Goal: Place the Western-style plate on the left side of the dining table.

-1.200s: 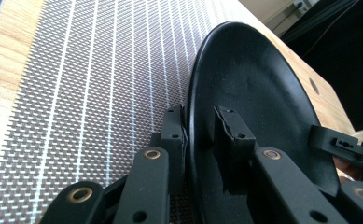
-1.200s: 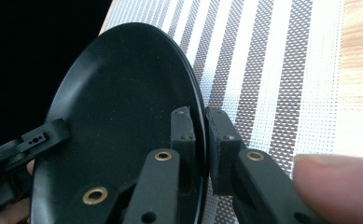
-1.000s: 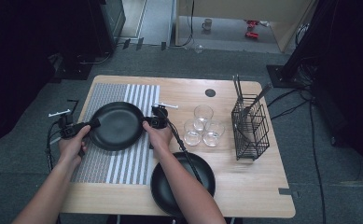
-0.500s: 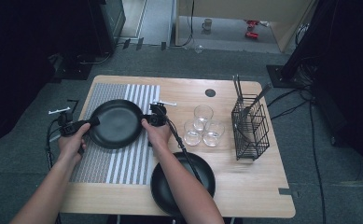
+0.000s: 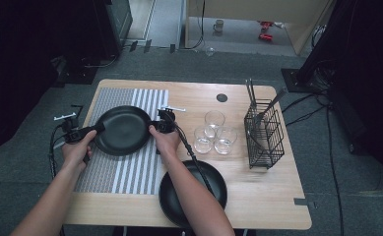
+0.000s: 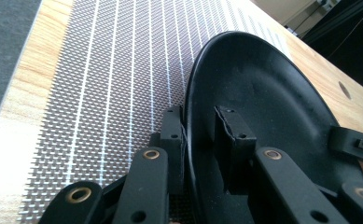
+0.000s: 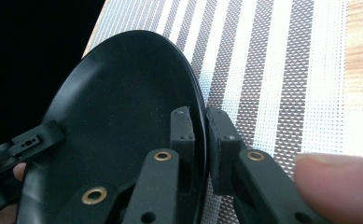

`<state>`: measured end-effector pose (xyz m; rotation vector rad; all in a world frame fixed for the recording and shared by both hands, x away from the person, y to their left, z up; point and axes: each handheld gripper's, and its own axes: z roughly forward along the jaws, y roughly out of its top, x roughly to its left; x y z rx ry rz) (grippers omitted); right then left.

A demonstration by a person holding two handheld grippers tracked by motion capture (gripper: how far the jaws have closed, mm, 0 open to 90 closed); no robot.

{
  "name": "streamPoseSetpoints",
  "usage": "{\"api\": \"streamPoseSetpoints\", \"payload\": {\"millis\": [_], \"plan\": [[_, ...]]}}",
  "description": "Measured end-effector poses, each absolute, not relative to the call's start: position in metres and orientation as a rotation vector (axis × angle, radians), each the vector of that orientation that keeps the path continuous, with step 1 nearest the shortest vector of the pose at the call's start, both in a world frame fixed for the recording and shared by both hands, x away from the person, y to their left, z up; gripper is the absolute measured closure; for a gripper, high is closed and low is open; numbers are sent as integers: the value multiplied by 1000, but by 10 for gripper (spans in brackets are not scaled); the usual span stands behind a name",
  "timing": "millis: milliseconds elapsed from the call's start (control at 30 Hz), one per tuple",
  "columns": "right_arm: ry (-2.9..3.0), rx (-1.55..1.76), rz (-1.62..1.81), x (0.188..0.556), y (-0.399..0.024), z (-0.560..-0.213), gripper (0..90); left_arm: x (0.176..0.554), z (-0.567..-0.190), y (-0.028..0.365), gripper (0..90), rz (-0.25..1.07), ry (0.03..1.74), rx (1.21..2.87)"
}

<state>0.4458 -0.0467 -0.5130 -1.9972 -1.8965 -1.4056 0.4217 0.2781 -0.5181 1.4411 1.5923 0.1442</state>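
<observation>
Round black matte plate (image 5: 122,130) over the striped woven placemat (image 5: 130,169), pinched at 9 by left gripper (image 5: 97,128), at 3 by right gripper (image 5: 154,127). Rigid, light, slick: keep opposed rim grips.

Bright, even light falls on my table (image 5: 258,182) from above; around it the room is dark. My close views stay sharp, my thumb (image 7: 333,179) blurred.

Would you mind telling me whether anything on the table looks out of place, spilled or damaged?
Nothing stands out. The black plate over the striped mat is clamped at opposite rims by both grippers, and the glasses and cutlery rack stand upright.
</observation>
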Motion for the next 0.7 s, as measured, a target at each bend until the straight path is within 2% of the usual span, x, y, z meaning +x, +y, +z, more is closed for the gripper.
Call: {"api": "streamPoseSetpoints", "payload": {"millis": [700], "plan": [[-1883,-2003,-1403,445,-49,-515,831,422,-517,273,761,229,1597,1482]]}}
